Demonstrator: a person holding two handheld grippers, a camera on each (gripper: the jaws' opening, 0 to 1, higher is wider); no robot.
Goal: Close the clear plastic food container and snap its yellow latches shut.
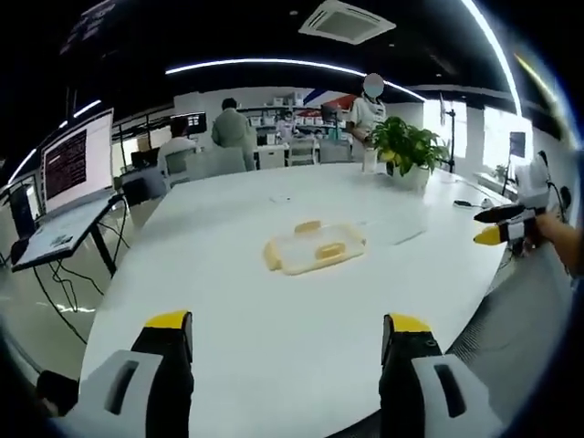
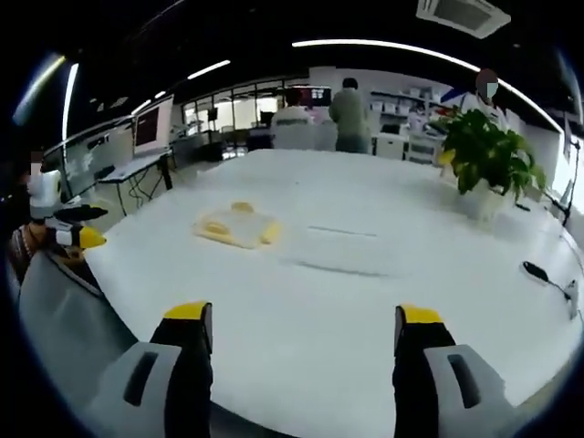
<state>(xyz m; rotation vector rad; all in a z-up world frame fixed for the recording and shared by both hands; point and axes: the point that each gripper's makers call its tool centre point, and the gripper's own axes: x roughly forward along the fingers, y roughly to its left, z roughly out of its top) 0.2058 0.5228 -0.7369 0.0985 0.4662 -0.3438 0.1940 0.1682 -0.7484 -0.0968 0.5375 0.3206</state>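
Note:
A clear plastic food container [image 1: 314, 247] with yellow latches lies flat on the white table [image 1: 274, 347], a good way ahead of my left gripper [image 1: 288, 336], whose jaws stand wide apart and empty. In the right gripper view the container [image 2: 237, 225] sits to the upper left, far from my right gripper [image 2: 303, 327], which is open with nothing between its jaws. The right gripper [image 1: 500, 224] shows at the table's right edge in the left gripper view. At the left edge of the right gripper view, the left gripper [image 2: 78, 230] is in a person's hand.
A potted green plant [image 1: 404, 146] [image 2: 485, 155] stands at the far side of the table. A monitor on a stand [image 1: 77, 164] is off to the left. Several people stand at the back by desks. A small dark object [image 2: 535, 271] lies at the table's right.

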